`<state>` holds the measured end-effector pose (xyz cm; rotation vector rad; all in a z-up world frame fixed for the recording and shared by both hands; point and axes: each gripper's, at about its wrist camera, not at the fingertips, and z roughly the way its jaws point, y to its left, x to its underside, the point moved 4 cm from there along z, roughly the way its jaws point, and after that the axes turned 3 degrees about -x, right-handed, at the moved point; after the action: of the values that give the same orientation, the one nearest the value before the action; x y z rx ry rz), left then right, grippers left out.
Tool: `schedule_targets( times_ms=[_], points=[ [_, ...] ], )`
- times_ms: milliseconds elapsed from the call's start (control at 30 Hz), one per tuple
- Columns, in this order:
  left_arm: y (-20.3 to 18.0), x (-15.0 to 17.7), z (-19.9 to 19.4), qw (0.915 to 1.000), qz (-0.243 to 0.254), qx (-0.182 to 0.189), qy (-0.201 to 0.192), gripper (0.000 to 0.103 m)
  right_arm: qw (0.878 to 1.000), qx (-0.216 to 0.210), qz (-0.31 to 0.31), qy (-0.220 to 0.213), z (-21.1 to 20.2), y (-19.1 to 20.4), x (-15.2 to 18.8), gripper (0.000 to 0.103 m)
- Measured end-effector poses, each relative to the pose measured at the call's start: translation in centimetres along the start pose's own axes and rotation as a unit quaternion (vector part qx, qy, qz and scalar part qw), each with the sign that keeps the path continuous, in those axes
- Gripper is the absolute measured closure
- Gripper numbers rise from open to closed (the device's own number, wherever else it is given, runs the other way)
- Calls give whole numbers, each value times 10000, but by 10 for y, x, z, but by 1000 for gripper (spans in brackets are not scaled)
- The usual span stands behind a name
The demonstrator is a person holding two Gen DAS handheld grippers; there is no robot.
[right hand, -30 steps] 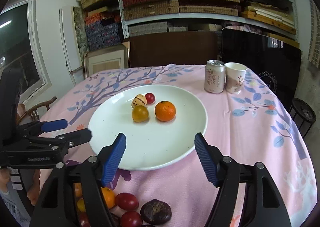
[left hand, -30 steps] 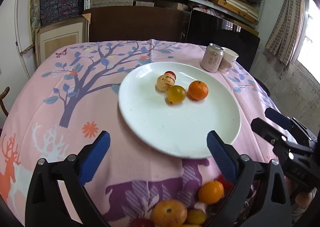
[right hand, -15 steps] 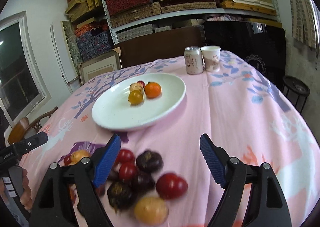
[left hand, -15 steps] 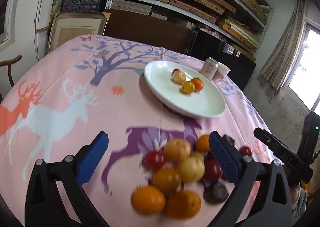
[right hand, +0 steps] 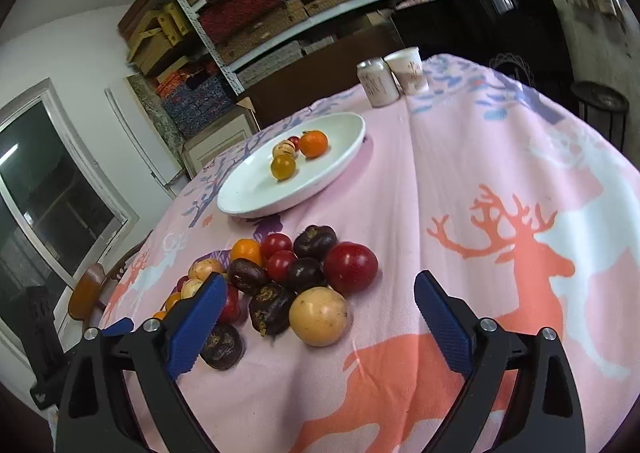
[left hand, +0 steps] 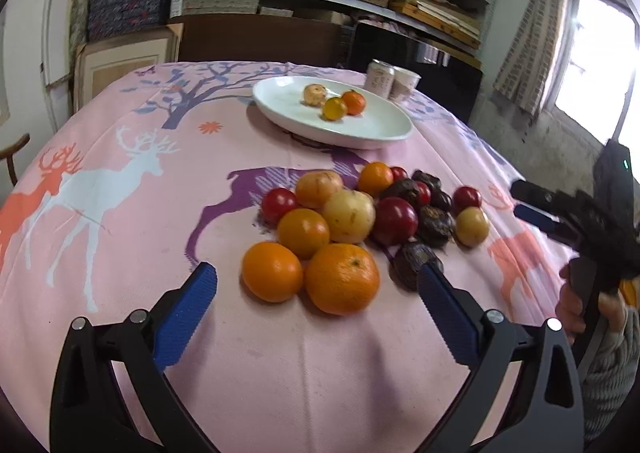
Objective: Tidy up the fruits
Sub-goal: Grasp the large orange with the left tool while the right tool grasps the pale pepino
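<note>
A pile of loose fruit (left hand: 352,213) lies on the pink tablecloth: oranges, red, yellow and dark wrinkled ones. It also shows in the right wrist view (right hand: 288,285). A white plate (left hand: 376,129) behind it holds several small fruits; the plate also shows in the right wrist view (right hand: 248,197). My left gripper (left hand: 316,293) is open and empty, just in front of two oranges (left hand: 340,277). My right gripper (right hand: 320,305) is open and empty, with a pale yellow fruit (right hand: 318,315) between its fingers. The right gripper also shows at the right edge of the left wrist view (left hand: 536,205).
A drink can (left hand: 378,77) and a paper cup (left hand: 404,83) stand behind the plate at the table's far edge. Shelves of boxes fill the back wall. A wooden chair (right hand: 86,293) stands left of the table.
Both grippers have pulled back from over the plate toward the table's near side and dropped lower. The fruit pile now lies right before them.
</note>
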<state>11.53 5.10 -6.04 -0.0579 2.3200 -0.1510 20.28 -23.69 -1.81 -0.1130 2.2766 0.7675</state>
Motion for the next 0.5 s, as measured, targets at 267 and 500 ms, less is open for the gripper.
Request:
schedule_targets(
  times_ms=[267, 500],
  points=[
    [-11, 3, 2, 9994, 273, 174, 114, 5, 9999, 52, 44, 95, 4, -1, 3, 8],
    [-28, 3, 6, 9971, 642, 367, 191, 5, 9998, 70, 83, 140, 5, -3, 4, 8]
  ],
)
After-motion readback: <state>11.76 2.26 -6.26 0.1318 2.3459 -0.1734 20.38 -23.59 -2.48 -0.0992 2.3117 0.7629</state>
